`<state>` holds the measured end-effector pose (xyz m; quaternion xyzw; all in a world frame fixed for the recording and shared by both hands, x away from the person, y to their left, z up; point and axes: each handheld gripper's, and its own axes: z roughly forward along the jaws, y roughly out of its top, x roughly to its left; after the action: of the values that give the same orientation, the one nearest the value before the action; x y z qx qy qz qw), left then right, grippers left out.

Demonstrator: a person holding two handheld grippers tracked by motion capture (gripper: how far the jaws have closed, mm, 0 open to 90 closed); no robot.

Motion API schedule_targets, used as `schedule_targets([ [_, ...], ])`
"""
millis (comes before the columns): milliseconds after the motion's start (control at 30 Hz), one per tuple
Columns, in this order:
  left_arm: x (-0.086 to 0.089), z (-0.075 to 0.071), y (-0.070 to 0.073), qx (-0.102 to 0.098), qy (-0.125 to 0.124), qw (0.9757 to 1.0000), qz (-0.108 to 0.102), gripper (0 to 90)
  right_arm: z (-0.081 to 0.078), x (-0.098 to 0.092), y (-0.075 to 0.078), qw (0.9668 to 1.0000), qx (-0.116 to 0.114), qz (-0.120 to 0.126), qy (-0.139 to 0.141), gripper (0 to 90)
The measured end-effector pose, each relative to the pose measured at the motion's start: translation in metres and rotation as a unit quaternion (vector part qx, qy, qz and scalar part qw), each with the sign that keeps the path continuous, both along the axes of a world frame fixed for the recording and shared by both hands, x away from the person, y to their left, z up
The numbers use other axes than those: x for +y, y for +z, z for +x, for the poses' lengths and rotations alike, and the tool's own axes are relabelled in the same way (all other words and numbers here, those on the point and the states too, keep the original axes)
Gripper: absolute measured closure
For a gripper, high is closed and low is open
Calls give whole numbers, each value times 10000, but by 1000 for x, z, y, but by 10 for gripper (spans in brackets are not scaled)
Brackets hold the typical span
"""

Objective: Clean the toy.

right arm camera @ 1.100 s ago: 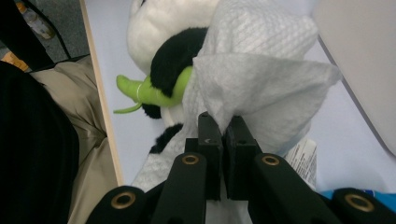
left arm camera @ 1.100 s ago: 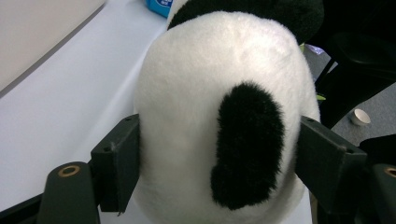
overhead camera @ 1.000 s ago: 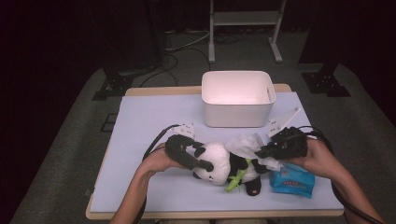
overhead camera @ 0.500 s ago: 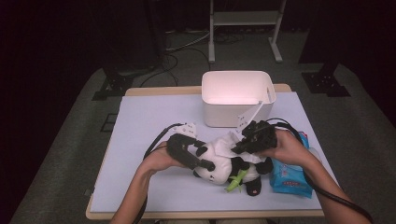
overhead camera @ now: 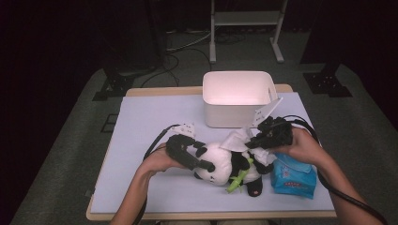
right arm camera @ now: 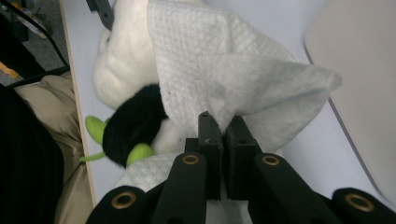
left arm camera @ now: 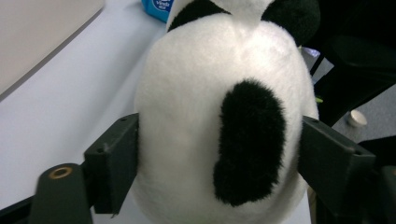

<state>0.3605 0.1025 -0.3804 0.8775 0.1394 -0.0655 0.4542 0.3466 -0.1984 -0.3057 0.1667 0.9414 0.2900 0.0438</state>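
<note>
A black-and-white plush panda (overhead camera: 220,166) lies on the table near the front edge, holding a green bamboo sprig. My left gripper (overhead camera: 204,165) comes in from the left. Its jaws sit on either side of the panda's head (left arm camera: 219,116) and touch the fur; they have just been opening a little with the head still between them. My right gripper (overhead camera: 253,140) is shut on a white wipe (right arm camera: 224,70). It holds the wipe (overhead camera: 237,139) against the panda's upper body (right arm camera: 121,70).
A blue pack of wipes (overhead camera: 293,176) lies right of the panda under the right hand. A white bin (overhead camera: 237,98) stands behind, close to the right gripper. The pale table top (overhead camera: 150,126) stretches left. Cables trail from both grippers.
The right gripper carried the wipe left from above the blue pack to the panda, then eased slightly back right. The left hand and the panda stayed put.
</note>
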Motion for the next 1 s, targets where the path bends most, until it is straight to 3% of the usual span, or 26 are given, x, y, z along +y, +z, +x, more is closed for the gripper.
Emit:
schedule_targets([
  [100,-2,2,2,153,138,9998,59,109,-4,-6,-4,9999,70,133,-45,864],
  [267,-5,1,5,307,183,9993,108,88,-10,-5,-7,9998,39,190,21,865],
  [667,-15,-2,3,627,5,9978,201,47,-31,2,-8,9996,-42,113,237,868],
  [1000,-30,-4,3,670,-264,9966,392,55,-40,1,-11,9993,-16,198,325,868],
])
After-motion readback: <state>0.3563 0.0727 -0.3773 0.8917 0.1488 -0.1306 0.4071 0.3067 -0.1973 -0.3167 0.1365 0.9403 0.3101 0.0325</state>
